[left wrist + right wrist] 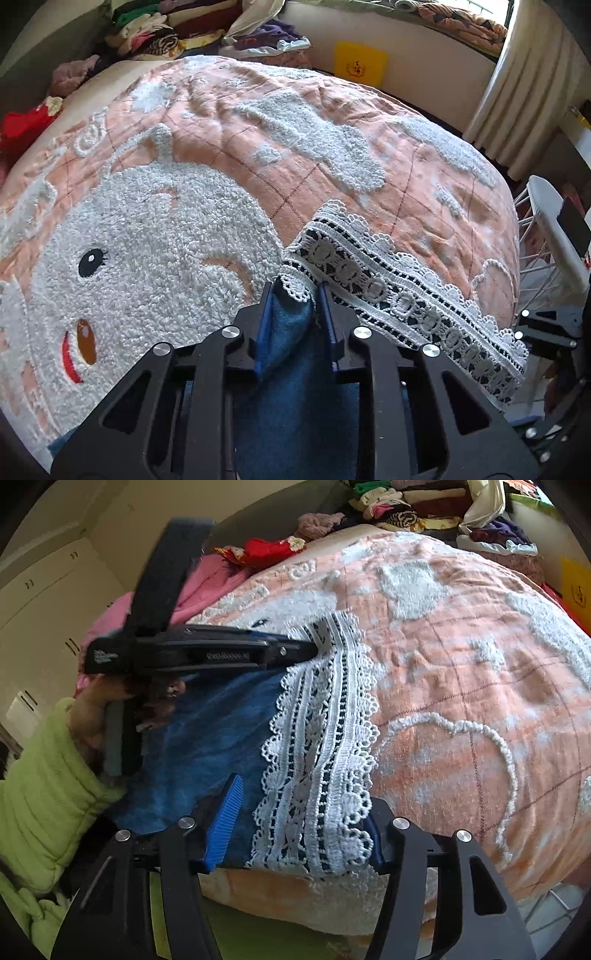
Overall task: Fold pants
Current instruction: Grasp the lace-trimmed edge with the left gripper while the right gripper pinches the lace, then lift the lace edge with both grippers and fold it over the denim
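pants [207, 738], blue with a white lace hem [317, 760], lie lower centre on the bedspread [461, 664]; left gripper [297, 291] pinches the hem corner, right gripper [303, 823] spread wide around it.

Yellow bag [360, 63] bears a dark emblem; its characters are unreadable

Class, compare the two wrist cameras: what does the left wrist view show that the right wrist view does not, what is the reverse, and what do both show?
Left wrist only: a cream curtain and the blanket's embroidered face.

Right wrist only: white cupboards, a pink cloth, the green sleeve and the whole left gripper from the side.

Both: the blue pants with white lace hem on the peach blanket, a clothes pile, and a yellow bag.
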### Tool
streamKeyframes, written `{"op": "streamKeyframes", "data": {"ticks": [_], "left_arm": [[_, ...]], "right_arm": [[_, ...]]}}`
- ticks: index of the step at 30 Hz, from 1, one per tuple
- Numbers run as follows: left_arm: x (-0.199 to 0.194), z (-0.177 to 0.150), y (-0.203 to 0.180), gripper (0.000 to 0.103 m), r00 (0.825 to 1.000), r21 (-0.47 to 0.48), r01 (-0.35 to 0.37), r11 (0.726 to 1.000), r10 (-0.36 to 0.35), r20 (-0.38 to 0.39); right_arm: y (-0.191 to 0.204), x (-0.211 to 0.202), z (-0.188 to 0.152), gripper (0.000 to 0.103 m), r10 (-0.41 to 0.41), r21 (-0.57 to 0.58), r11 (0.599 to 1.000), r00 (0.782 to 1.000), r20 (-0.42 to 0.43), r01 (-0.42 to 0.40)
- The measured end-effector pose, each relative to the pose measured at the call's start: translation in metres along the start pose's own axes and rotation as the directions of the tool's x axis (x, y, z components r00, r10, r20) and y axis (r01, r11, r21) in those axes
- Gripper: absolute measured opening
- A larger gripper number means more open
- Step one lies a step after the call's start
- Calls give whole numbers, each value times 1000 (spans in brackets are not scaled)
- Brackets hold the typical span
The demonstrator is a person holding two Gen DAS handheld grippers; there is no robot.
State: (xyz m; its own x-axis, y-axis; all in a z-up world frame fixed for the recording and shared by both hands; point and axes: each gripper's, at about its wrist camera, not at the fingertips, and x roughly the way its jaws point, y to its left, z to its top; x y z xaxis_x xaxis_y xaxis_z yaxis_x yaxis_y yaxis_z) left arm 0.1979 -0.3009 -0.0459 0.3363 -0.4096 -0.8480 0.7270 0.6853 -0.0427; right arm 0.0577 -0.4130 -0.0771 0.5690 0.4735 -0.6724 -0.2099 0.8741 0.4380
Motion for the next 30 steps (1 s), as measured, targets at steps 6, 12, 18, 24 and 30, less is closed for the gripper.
{"op": "streamKeyframes", "data": {"ticks": [6, 12, 18, 24, 30], "left_arm": [[-4, -2, 5, 11, 999, -34, 20, 999, -19, 30], [-15, -2, 4, 8, 998, -58, 24, 998, -21, 56], [-48, -1, 12, 8, 991, -98, 61, 993, -48, 128], [-95, -10, 23, 8, 980, -107, 34, 994, -12, 200], [-126, -34, 52, 8, 972, -172, 16, 985, 26, 235]], "right_arm": [[5, -8, 5, 24, 6, -48, 999, 1000, 2, -6], [2, 0, 6, 23, 11, -25, 1000, 1000, -24, -12], [23, -22, 18, 21, 65, -80, 995, 998, 20, -64], [68, -36, 34, 21, 121, -193, 975, 992, 43, -111], [118, -28, 45, 21, 175, -302, 939, 985, 13, -163]]}}
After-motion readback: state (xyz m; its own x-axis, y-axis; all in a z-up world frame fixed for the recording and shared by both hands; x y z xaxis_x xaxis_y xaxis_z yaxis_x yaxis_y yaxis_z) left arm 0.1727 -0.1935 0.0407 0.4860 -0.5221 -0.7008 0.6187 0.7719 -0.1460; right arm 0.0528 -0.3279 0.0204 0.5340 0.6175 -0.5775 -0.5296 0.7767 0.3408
